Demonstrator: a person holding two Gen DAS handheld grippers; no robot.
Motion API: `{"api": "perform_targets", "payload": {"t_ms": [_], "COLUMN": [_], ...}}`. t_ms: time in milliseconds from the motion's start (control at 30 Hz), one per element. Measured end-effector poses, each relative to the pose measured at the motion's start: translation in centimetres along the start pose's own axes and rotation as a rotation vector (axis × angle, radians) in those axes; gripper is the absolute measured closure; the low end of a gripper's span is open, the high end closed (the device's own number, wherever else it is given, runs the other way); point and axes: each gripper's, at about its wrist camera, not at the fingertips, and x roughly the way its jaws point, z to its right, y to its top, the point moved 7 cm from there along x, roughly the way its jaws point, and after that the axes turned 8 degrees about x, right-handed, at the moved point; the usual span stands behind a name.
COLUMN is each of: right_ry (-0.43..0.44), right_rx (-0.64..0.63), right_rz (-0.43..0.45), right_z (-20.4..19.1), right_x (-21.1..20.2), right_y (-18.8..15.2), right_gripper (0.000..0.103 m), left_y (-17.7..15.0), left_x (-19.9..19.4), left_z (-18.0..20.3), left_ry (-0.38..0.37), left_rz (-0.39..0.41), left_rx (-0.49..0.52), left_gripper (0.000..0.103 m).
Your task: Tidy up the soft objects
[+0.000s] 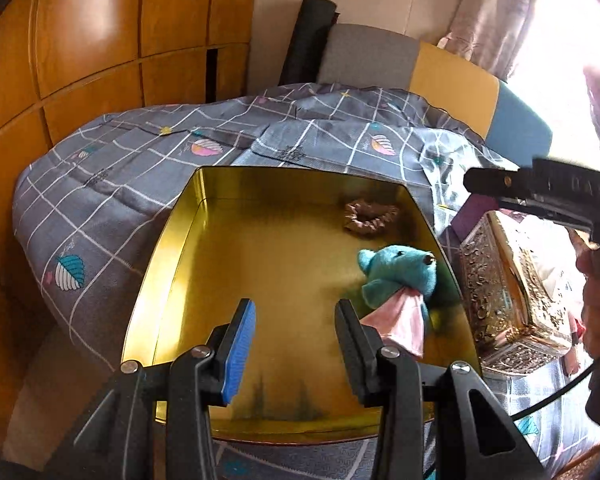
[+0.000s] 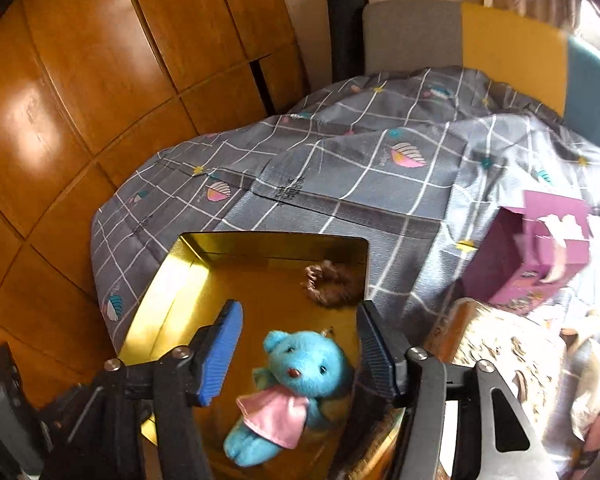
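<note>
Right hand-held gripper (image 2: pixel 300 354): jaws apart, empty, straddling the blue bear (image 2: pixel 296 384) lying near-right in the gold tin (image 2: pixel 168 284) on the bed; light, soft, squashable, best pinched across the torso; left hand-held gripper (image 1: pixel 296 344) half-open, empty.

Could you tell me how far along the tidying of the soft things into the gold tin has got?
Done: the brown scrunchie and blue teddy bear lie inside the gold tin. In hand: nothing; the right gripper stands open above the bear, and the left gripper is empty. Left: possibly pale items at the right-wrist view's edge, too blurred to identify.
</note>
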Motion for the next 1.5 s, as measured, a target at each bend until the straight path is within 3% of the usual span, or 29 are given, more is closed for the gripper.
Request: {"api": "perform_targets", "payload": {"t_ms": [267, 600, 1200, 1367, 1500], "right_ry": [-0.095, -0.174, -0.409, -0.522, -0.601], "right_rx": [-0.038, 0.047, 0.220, 0.304, 0.390], "right_rz": [0.111, 0.232, 0.253, 0.239, 0.234], "right_z": [2.2, 8.2, 22.6, 29.0, 34.5], "right_x": [-4.0, -9.9, -14.9, -16.2, -17.1], "right_y": [-2.3, -4.0, -7.0, -8.3, -9.5], "right_gripper": [0.036, 0.030, 0.024, 0.024, 0.024], "left_y": [0.7, 1.1, 1.8, 3.5, 5.0], "left_x": [-1.3, -2.5, -4.5, -5.7, -7.2], "left_z": [2.3, 5.4, 10.6, 13.5, 18.2], "left_ry": [-0.008, -0.018, -0.076, -0.161, -0.257], "left_rz": [0.028, 0.049, 0.093, 0.103, 0.131], "left_rx": [0.072, 0.157, 0.291, 0.329, 0.430], "left_gripper": [0.062, 0.062, 0.062, 0.062, 0.062]}}
